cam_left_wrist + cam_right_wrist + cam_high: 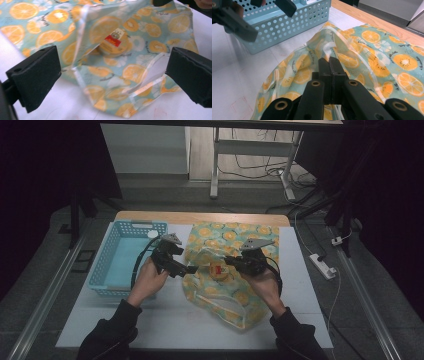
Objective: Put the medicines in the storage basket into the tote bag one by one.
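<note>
I see a white-topped table (pixel 310 290) with a pale wooden strip (pixel 200 217) along its far edge. Grey floor (pixel 60 235) around it. Beyond the far edge, a white metal-legged desk frame (pixel 216 165) and loose black cables (pixel 260 170). White power strip (pixel 322 266) off the right edge. Dark curtains (pixel 45 165) both sides; light dim.

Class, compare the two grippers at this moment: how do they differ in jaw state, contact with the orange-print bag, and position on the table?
The left gripper has its jaws wide apart; the right gripper's are pressed together. The left touches nothing, just facing the bag; the right appears to pinch the bag's clear edge. The left sits nearer the blue basket, the right over the bag's far side. Both are black, hand-held and point toward the bag.
</note>
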`<state>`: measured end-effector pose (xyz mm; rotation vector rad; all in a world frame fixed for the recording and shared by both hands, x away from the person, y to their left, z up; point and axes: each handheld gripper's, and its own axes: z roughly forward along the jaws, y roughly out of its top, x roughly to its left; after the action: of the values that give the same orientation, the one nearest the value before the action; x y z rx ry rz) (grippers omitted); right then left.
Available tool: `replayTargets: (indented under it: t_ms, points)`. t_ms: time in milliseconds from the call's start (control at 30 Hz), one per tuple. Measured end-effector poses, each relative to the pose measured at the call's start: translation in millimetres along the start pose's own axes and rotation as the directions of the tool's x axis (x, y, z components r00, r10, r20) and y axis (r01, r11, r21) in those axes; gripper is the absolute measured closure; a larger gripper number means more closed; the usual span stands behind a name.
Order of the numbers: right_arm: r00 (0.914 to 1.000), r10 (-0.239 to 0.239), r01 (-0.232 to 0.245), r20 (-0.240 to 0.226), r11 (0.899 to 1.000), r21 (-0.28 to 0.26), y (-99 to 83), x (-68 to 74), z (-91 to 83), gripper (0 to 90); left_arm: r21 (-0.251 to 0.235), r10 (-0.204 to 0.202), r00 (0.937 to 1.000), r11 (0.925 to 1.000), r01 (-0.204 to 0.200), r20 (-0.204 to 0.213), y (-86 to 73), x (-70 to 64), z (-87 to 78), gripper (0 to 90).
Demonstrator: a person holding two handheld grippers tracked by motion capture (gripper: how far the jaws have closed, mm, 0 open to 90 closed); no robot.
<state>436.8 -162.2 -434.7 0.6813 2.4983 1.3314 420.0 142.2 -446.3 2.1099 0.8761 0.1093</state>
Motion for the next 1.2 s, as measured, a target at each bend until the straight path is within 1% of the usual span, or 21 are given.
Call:
replayTargets:
  t_ms: [100, 133, 300, 467, 500, 633, 700, 733, 767, 800, 867, 900, 1000, 1033, 1067, 1167, 1200]
  points:
    - [1.0, -0.001, 0.001, 0.0, 1.0, -0.003, 0.1, 0.0, -0.3, 89.5, 0.0, -0.01, 0.9997, 1.0, 0.01, -0.022, -3.1, 6.5, -5.9, 0.0]
    - [1.0, 0.0, 0.0, 0.001, 1.0, -0.004, 0.2, 0.2, -0.4, 89.5, 0.002, -0.015, 0.9992, 0.9999, 0.015, -0.037, -4.5, 9.3, -8.4, 0.0]
    - [1.0, -0.008, 0.008, 0.002, 1.0, -0.013, 1.7, 1.3, -2.1, 89.5, 0.005, -0.05, 0.9957, 0.9987, 0.051, -0.077, -11.0, 22.8, -16.5, 0.0]
    - [1.0, -0.008, 0.008, 0.0, 1.0, -0.021, 3.1, 2.5, -3.9, 89.5, -0.001, -0.084, 0.9893, 0.9965, 0.084, -0.12, -17.5, 37.3, -25.4, 0.0]
    - [1.0, -0.01, 0.01, -0.001, 1.0, -0.023, 3.6, 2.8, -4.3, 89.5, -0.008, -0.092, 0.9876, 0.9958, 0.091, -0.127, -18.6, 40.1, -27.4, 0.0]
    - [0.9999, -0.014, 0.014, -0.005, 0.999, -0.033, 5.7, 4.7, -6.4, 89.5, -0.008, -0.121, 0.98, 0.9926, 0.121, -0.158, -22.7, 52.9, -35.4, 0.0]
    - [0.9998, -0.018, 0.017, -0.006, 0.999, -0.034, 6.7, 5.6, -7.4, 89.5, -0.004, -0.134, 0.9741, 0.9908, 0.135, -0.183, -24.3, 58.4, -38.3, 0.0]
    - [0.9998, -0.019, 0.018, -0.006, 0.999, -0.036, 6.8, 5.8, -7.5, 89.5, 0.0, -0.14, 0.9698, 0.9897, 0.143, -0.2, -25.3, 62.4, -40.2, 0.0]
    - [0.9998, -0.018, 0.018, -0.004, 0.999, -0.038, 7.1, 5.9, -7.8, 89.5, 0.003, -0.144, 0.9669, 0.9889, 0.148, -0.21, -25.9, 65.1, -41.5, 0.0]
    - [0.9998, -0.017, 0.017, -0.005, 0.999, -0.038, 7.2, 6.0, -7.9, 89.5, 0.007, -0.156, 0.9597, 0.9867, 0.163, -0.234, -26.9, 69.6, -43.7, 0.0]
    - [0.9999, -0.016, 0.016, -0.006, 0.999, -0.04, 7.2, 5.7, -8.1, 89.5, 0.001, -0.182, 0.9499, 0.9821, 0.188, -0.254, -28.4, 76.7, -46.6, 0.0]
    - [0.9999, -0.016, 0.016, -0.006, 0.999, -0.039, 7.1, 5.4, -8.2, 89.5, 0.001, -0.19, 0.946, 0.9803, 0.197, -0.263, -28.9, 79.5, -47.7, 0.0]
    - [0.9999, -0.015, 0.015, -0.006, 0.999, -0.036, 6.9, 5.0, -8.1, 89.5, -0.007, -0.217, 0.9314, 0.9745, 0.224, -0.293, -30.6, 90.9, -51.2, 0.0]
    - [0.9999, -0.015, 0.015, -0.006, 0.999, -0.035, 6.8, 4.9, -7.9, 89.5, -0.006, -0.228, 0.9267, 0.9715, 0.237, -0.299, -30.7, 94.3, -51.5, 0.0]
    - [0.9999, -0.014, 0.014, -0.006, 0.999, -0.034, 6.7, 4.8, -7.7, 89.5, -0.003, -0.236, 0.9235, 0.9691, 0.247, -0.302, -30.8, 97.8, -51.3, 0.0]
    - [0.9999, -0.015, 0.014, -0.005, 0.999, -0.03, 6.2, 4.1, -6.9, 89.5, 0.011, -0.244, 0.9166, 0.9654, 0.26, -0.317, -30.4, 107.8, -49.5, 0.0]
    - [0.9999, -0.012, 0.012, -0.004, 1.0, -0.029, 6.0, 4.0, -6.5, 89.5, 0.017, -0.245, 0.9155, 0.9642, 0.265, -0.319, -30.0, 111.1, -48.2, 0.0]
